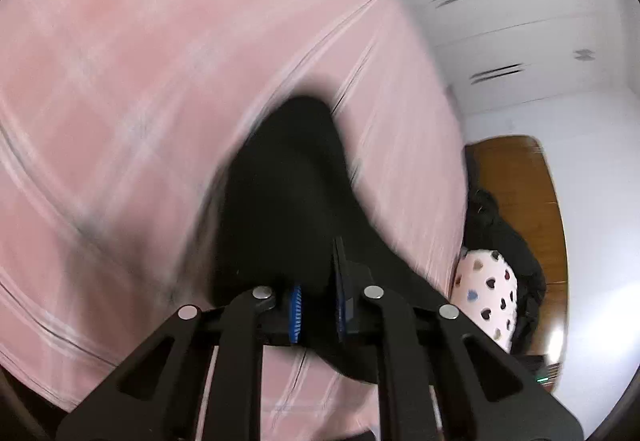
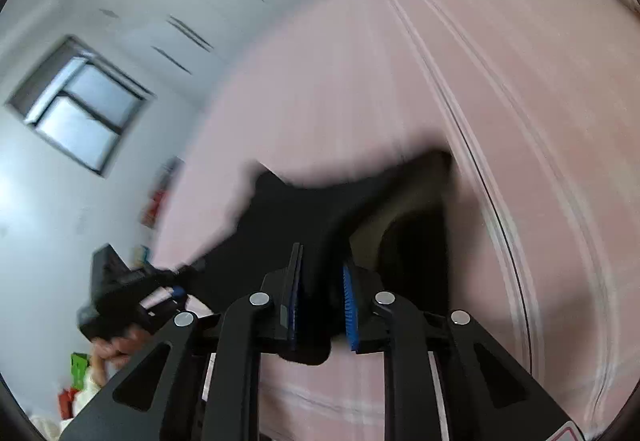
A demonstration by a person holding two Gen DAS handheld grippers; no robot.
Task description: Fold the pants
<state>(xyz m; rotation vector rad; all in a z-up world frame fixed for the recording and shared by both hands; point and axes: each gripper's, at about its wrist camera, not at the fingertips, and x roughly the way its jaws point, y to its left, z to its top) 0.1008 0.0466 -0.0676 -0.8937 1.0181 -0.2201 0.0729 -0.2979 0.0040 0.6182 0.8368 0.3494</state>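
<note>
The black pants (image 1: 288, 193) hang lifted above a pink checked bedsheet (image 1: 120, 81). My left gripper (image 1: 318, 305) is shut on the pants' fabric between its blue pads. In the right wrist view the pants (image 2: 320, 209) stretch to the left. My right gripper (image 2: 322, 305) is shut on the black cloth, which fills the gap between its blue pads (image 2: 350, 309). The left gripper (image 2: 120, 293), held in a hand, shows at the left of the right wrist view, gripping the other end of the pants. Both views are motion-blurred.
The pink sheet (image 2: 400, 81) fills most of both views. A heart-print pillow (image 1: 488, 297) and dark clothes (image 1: 500, 233) lie against a wooden headboard (image 1: 520, 169) at the right. A window (image 2: 80, 109) and white walls are at the left.
</note>
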